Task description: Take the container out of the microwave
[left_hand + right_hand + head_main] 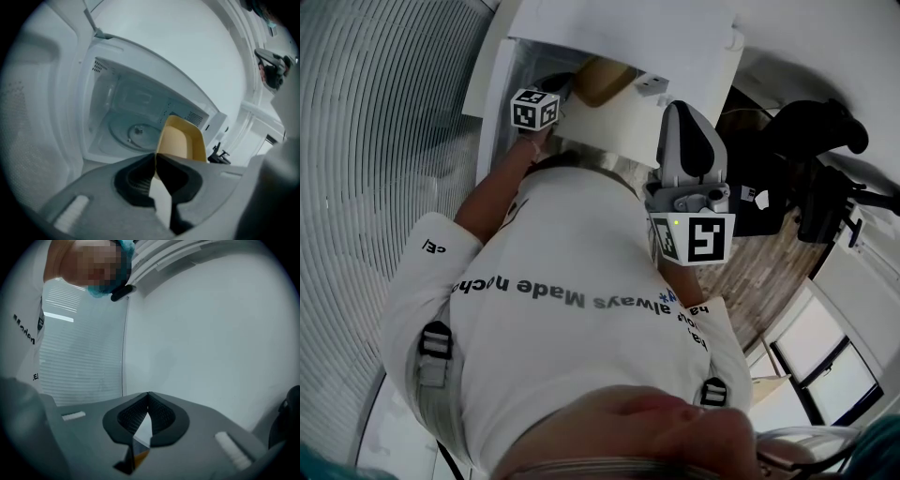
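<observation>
My left gripper (155, 157) is shut on the rim of a yellow container (180, 140), holding it in the air just outside the open white microwave (108, 93). Behind it the cavity shows its bare glass turntable (136, 133). In the head view the left gripper (553, 94) reaches toward the microwave opening (525, 70), and the container (602, 80) sits beside its marker cube. My right gripper (689, 202) is held back near the person's chest. It is shut with nothing between its fingertips (148, 394) and faces a plain white wall.
A ribbed white blind (375, 141) runs along the left. Dark equipment (806, 178) stands on the wooden floor (759, 272) at the right, with a window (825, 366) below it. The person's white shirt (562, 319) fills the middle of the head view.
</observation>
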A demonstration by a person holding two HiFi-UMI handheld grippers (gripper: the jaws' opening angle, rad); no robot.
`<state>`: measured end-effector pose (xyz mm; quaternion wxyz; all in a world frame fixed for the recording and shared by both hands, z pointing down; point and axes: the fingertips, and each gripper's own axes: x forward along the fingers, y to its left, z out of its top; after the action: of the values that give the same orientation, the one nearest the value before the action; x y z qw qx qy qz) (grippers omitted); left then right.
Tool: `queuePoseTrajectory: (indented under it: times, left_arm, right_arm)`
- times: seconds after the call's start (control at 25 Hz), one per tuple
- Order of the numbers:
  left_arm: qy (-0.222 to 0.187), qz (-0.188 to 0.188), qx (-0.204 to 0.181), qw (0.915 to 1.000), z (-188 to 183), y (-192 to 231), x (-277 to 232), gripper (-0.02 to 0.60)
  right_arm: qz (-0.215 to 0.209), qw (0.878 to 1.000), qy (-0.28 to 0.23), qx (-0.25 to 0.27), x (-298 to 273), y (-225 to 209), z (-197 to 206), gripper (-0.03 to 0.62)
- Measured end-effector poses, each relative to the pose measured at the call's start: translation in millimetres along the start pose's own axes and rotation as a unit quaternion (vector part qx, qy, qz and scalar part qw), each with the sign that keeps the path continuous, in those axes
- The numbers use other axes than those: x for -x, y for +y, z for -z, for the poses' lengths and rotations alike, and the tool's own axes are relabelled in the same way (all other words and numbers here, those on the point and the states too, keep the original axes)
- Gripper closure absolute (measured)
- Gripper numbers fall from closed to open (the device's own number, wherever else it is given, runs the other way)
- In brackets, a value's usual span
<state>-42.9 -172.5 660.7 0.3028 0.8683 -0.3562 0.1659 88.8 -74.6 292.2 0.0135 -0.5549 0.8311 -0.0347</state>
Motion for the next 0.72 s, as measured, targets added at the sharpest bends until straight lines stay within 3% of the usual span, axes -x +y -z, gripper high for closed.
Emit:
queuePoseTrajectory:
  times: [0.72]
  left_arm:
    - [0.057, 0.056, -0.028, 0.9964, 45, -29, 19, 0.563]
  right_arm:
    - [0.019, 1.000, -0.003, -0.005, 27, 1, -2, 0.594]
